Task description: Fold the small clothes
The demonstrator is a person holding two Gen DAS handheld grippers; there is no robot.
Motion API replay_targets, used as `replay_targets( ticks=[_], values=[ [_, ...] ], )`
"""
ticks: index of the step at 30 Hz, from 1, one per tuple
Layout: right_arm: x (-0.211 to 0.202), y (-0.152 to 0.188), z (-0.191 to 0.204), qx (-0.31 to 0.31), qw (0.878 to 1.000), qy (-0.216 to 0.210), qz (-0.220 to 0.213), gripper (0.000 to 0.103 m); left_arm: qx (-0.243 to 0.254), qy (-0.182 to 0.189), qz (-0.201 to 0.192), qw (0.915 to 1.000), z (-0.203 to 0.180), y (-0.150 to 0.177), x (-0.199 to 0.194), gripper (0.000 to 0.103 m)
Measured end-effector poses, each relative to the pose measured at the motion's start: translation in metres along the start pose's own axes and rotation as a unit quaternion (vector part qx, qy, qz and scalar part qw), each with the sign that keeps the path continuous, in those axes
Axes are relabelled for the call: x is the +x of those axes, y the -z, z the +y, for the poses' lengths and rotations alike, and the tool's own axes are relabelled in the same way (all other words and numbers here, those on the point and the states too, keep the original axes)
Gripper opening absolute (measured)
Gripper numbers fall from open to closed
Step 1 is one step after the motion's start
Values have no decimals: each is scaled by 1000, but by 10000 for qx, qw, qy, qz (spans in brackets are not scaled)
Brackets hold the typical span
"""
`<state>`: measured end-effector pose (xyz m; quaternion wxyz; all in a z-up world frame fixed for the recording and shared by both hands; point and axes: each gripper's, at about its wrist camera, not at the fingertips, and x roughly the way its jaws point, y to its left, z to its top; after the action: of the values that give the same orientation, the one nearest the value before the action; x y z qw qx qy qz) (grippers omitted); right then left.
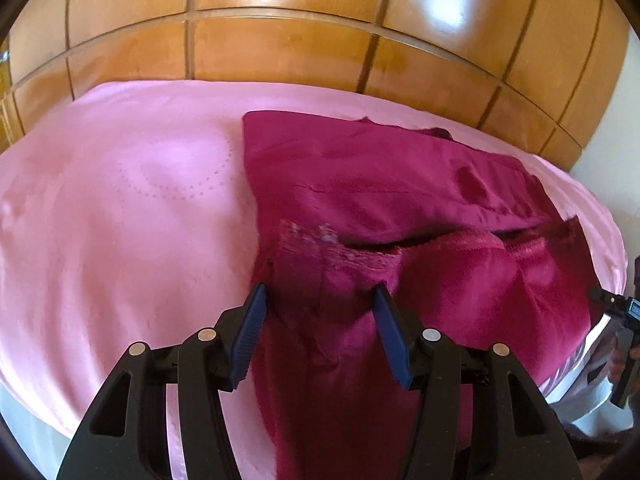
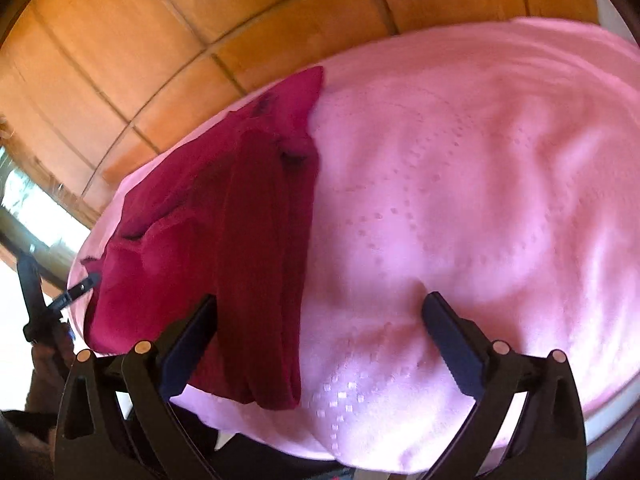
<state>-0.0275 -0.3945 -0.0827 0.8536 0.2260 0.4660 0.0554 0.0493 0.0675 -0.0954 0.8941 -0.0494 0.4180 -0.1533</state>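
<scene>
Pink bed cover under a glossy wooden panelled headboard is your work surface. But start from the crimson garment: it lies on the cover, far part spread flat towards the headboard, near part bunched and trailing over the bed's front edge. It looks part-way folded, with an open seam or fold line across the middle.

Your left claw straddles the near bunched part, jaws roughly half open, cloth between the blue pads. They don't appear to be pinching it, so I judge you're either lining up for a grab or have let go.

Your right claw stands wide, nothing held. Its left finger is right beside the hanging strip of cloth; the other is over bare cover. Likely staged there to catch that dangling edge.

Both claws angle down at the near edge, which suits lifting that end over the flat part.
</scene>
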Motion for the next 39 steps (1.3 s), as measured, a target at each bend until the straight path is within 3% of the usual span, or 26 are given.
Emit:
replay_targets(
  ticks=[2, 12, 15, 17, 20, 22, 25, 31, 39],
  values=[
    [-6, -6, 9, -244, 9996, 42, -94, 76, -141, 111, -39, 9998, 6, -2, 0, 53],
    [16, -57, 58, -995, 9927, 262, -625, 66, -473, 715, -123, 9962, 13, -8, -3, 53],
    [31, -66, 66, -1142, 9910, 323, -616, 48, -376, 754, -120, 9964, 10, -9, -2, 51],
    [36, -67, 75, -1369, 9879, 409, -599, 26, -264, 813, -130, 9963, 7, -11, -2, 44],
    [37, -61, 83, -1667, 9824, 598, -602, 12, -129, 883, -155, 9959, 5, -12, -4, 33],
    [37, -56, 83, -1774, 9799, 704, -586, 8, -105, 874, -153, 9960, 6, -11, -3, 18],
    [31, -51, 82, -1748, 9798, 746, -618, 7, -135, 827, -176, 9963, 10, -10, -4, 8],
    [0, -48, 91, -1865, 9768, 643, -834, 7, -146, 803, -484, 9955, 13, -8, -33, 7],
    [-44, -71, 98, -1658, 9762, 332, -1358, 7, -425, 1116, -1078, 9870, 20, -26, -75, 7]
  ],
)
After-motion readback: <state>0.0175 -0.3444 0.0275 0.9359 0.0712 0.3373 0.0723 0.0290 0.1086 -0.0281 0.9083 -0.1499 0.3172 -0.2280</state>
